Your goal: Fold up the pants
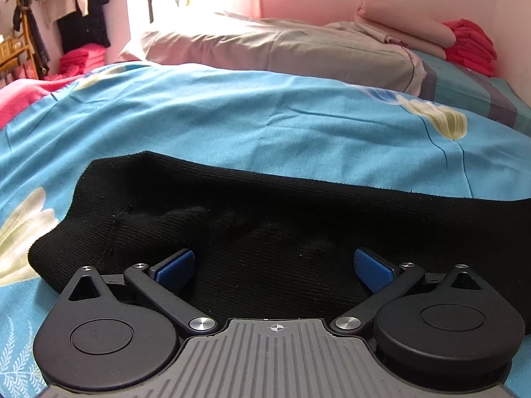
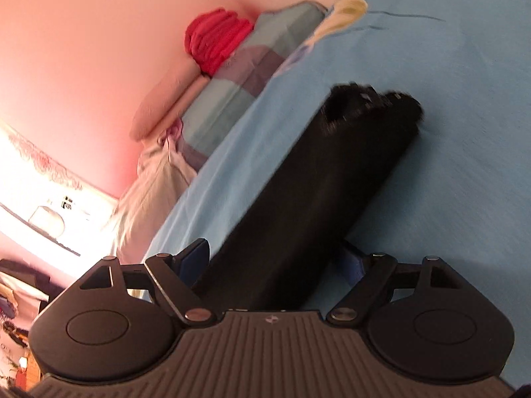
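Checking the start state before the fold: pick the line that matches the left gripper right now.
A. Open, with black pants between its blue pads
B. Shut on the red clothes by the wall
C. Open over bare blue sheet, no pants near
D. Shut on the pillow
A: the left gripper has its blue pads spread wide apart, with the black pants lying on the blue sheet between and ahead of them.

The black ribbed pants (image 1: pixel 265 225) lie flat on the bed — one long narrow band (image 2: pixel 315 182) — hem end rumpled.
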The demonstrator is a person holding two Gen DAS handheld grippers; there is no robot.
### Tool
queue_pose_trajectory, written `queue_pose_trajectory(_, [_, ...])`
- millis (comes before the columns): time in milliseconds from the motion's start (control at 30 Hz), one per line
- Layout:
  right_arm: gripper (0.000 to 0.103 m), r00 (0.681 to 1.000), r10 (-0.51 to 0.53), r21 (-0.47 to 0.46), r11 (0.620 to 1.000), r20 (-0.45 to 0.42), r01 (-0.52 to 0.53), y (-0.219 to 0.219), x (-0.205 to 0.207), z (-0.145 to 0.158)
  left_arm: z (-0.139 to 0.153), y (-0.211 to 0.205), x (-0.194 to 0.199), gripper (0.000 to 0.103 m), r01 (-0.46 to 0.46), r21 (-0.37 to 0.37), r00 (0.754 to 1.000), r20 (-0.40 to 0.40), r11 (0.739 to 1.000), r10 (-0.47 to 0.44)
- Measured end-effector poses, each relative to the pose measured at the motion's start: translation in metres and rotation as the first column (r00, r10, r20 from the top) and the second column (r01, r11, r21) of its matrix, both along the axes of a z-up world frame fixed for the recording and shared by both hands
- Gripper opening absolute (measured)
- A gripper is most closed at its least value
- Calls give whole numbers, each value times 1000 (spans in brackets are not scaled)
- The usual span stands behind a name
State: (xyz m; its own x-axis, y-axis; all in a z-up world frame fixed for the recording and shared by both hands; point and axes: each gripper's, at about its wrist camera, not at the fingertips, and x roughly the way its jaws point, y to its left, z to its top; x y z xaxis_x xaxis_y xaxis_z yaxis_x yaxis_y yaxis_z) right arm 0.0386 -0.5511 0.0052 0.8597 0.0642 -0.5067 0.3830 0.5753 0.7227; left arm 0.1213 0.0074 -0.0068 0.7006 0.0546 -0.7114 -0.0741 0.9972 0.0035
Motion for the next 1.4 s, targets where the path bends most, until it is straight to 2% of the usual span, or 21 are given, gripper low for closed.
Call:
queue_pose_trajectory(33, [91,1000,-2,-9,1000,8,2,1,4,0,0,0,0,103,0,0,1000,0,1000,0])
queue_pose_trajectory(100, [89,1000,-7,-71,997,12,8,7,12,1,0,0,0,103,0,1,1000,1,1000,0])
queue_pose_trajectory(200, [76,1000,-30,-174,984,6,31,16,13,0,0,-1,0,103,-1,5,1000,1,1000,1])
queue_pose_trajectory(267, [66,998,-55,-199,979,-8,52,18,13,0,0,-1,0,103,0,4,1000,1,1000,0])
queue_pose_trajectory(333, [49,997,-76,-205,976,-21,70,17,9,-2,0,-1,0,103,0,4,1000,1,1000,0])
queue_pose_trajectory(467, [38,995,-96,-207,974,-39,86,15,4,-3,1,0,0,103,4,2,1000,-2,1000,-4])
queue_pose_trajectory(533, [34,993,-101,-259,962,-65,81,22,5,0,1,1,0,103,7,0,1000,-4,1000,-7])
queue_pose_trajectory(667, [32,980,-131,-450,892,-149,51,51,21,10,1,2,0,103,16,-4,1000,-10,1000,-16])
queue_pose_trajectory(800, [30,967,-173,-632,775,-187,16,84,33,13,2,4,0,103,26,-10,1000,-15,1000,-26])
queue_pose_trajectory(900, [28,964,-187,-714,700,-190,-5,104,36,15,2,5,0,103,30,-16,999,-18,999,-31])
queue_pose_trajectory(1000, [27,966,-189,-748,663,-178,-8,112,34,19,3,6,-1,103,34,-21,999,-21,999,-35])
queue_pose_trajectory(1067, [26,967,-184,-749,662,-175,-9,114,32,23,3,6,-1,103,38,-20,999,-23,999,-38])
queue_pose_trajectory(1167, [29,963,-184,-689,725,-198,-3,101,31,22,4,7,-1,103,41,-20,999,-25,999,-41])
queue_pose_trajectory(1200, [33,957,-188,-660,751,-221,-5,92,32,18,4,7,-1,103,42,-20,999,-25,999,-42])
queue_pose_trajectory(1233, [45,948,-205,-635,773,-243,4,82,32,14,3,7,-1,103,43,-21,999,-25,999,-43])
queue_pose_trajectory(1267, [54,941,-236,-617,786,-243,37,74,28,12,3,7,-1,103,43,-22,999,-25,999,-44])
queue_pose_trajectory(1300, [68,936,-271,-605,792,-226,84,68,21,12,3,8,-1,103,44,-23,999,-25,999,-45])
queue_pose_trajectory(1400, [69,917,-346,-576,798,-197,177,63,2,19,3,8,-1,103,45,-24,999,-25,999,-46])
